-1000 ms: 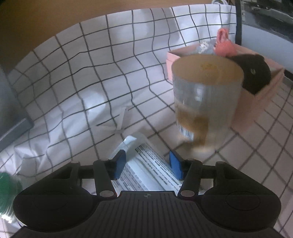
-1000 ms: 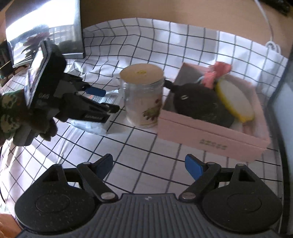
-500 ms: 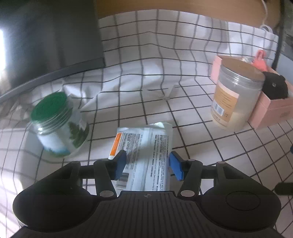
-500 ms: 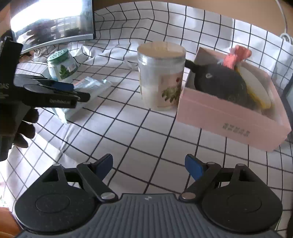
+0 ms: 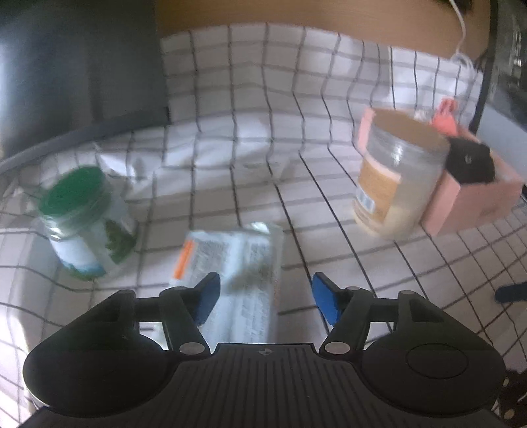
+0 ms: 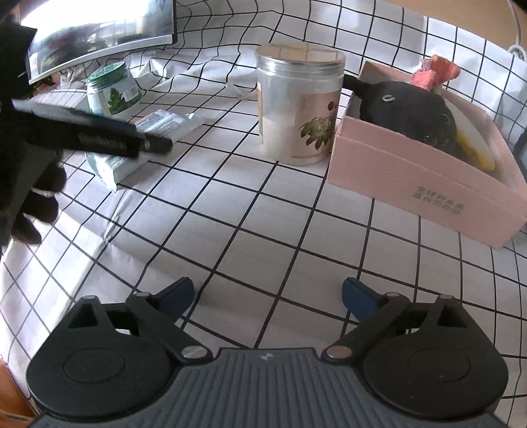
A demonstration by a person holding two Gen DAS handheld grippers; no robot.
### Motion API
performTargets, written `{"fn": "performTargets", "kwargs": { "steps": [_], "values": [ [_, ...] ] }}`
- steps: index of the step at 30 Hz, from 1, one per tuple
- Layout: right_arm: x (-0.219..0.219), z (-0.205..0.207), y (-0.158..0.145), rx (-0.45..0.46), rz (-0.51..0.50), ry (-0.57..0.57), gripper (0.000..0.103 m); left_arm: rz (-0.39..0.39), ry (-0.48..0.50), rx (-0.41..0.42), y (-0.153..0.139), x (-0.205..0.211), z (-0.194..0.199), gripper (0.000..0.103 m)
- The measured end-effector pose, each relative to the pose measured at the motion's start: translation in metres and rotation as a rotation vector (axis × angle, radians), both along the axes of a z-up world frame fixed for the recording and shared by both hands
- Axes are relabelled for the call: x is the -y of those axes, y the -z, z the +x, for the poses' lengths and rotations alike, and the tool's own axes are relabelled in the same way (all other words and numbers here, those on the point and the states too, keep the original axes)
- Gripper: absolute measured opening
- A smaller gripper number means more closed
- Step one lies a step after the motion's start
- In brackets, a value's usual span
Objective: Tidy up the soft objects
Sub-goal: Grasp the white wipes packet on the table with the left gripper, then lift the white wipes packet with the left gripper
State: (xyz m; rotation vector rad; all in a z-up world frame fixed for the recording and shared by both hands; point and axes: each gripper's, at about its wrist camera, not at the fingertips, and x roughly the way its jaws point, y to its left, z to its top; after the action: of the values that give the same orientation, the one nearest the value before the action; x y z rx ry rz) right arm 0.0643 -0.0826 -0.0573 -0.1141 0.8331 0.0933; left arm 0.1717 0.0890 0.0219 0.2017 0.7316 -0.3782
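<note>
A white soft packet (image 5: 237,263) with printed text lies flat on the checked cloth, also in the right wrist view (image 6: 154,131). My left gripper (image 5: 263,296) is open and hovers just above the packet's near end, not touching it; it also shows in the right wrist view (image 6: 131,138). A pink box (image 6: 428,184) at the right holds a black plush toy (image 6: 408,112), a pink cloth piece (image 6: 434,72) and a yellow-rimmed pad (image 6: 474,145). My right gripper (image 6: 266,296) is open and empty over bare cloth in front of the box.
A tall clear jar (image 6: 299,108) with a tan lid stands left of the pink box. A small green-lidded jar (image 6: 113,89) stands behind the packet. A dark monitor (image 6: 98,29) stands at the back left. A black cable (image 5: 484,66) runs at the far right.
My left gripper has pulled back from the tall jar and swung left, its jaws now spread wider above the packet. My right gripper has drawn back a little and stayed open.
</note>
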Motion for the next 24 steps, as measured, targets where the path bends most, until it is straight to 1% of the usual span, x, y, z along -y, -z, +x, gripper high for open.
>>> {"fn": "performTargets", "kwargs": {
  "steps": [1, 2, 3, 4, 6, 9, 11, 14, 18, 24],
  "values": [
    [-0.001, 0.000, 0.001, 0.002, -0.003, -0.001, 0.102, 0.029, -0.008, 0.021, -0.001, -0.003, 0.000, 0.068],
    [-0.002, 0.000, 0.002, 0.003, -0.001, -0.001, 0.103, 0.060, -0.015, 0.022, 0.000, -0.004, 0.002, 0.065],
    [-0.003, 0.000, 0.003, 0.007, -0.002, 0.001, 0.103, 0.084, -0.024, -0.001, 0.003, -0.008, 0.007, 0.067],
    [-0.003, 0.000, 0.004, 0.011, -0.001, 0.003, 0.103, 0.070, -0.026, -0.016, 0.005, -0.012, 0.011, 0.071],
    [-0.003, 0.000, 0.004, 0.013, 0.000, 0.004, 0.103, 0.037, -0.024, -0.046, 0.004, -0.017, 0.017, 0.071],
    [-0.003, -0.001, 0.004, 0.019, 0.000, 0.005, 0.103, 0.030, -0.012, -0.055, 0.004, -0.016, 0.023, 0.072],
    [-0.003, -0.003, 0.005, 0.024, 0.000, 0.008, 0.103, 0.026, -0.006, -0.060, 0.006, -0.014, 0.028, 0.075],
    [-0.002, -0.005, 0.005, 0.034, 0.002, 0.010, 0.103, 0.064, 0.017, -0.055, 0.010, -0.005, 0.031, 0.082],
    [-0.002, -0.007, 0.006, 0.044, 0.003, 0.012, 0.103, 0.108, 0.027, -0.047, 0.017, 0.003, 0.034, 0.085],
    [-0.003, -0.010, 0.007, 0.057, 0.005, 0.019, 0.103, 0.064, 0.018, -0.073, 0.017, -0.002, 0.040, 0.089]
  ]
}}
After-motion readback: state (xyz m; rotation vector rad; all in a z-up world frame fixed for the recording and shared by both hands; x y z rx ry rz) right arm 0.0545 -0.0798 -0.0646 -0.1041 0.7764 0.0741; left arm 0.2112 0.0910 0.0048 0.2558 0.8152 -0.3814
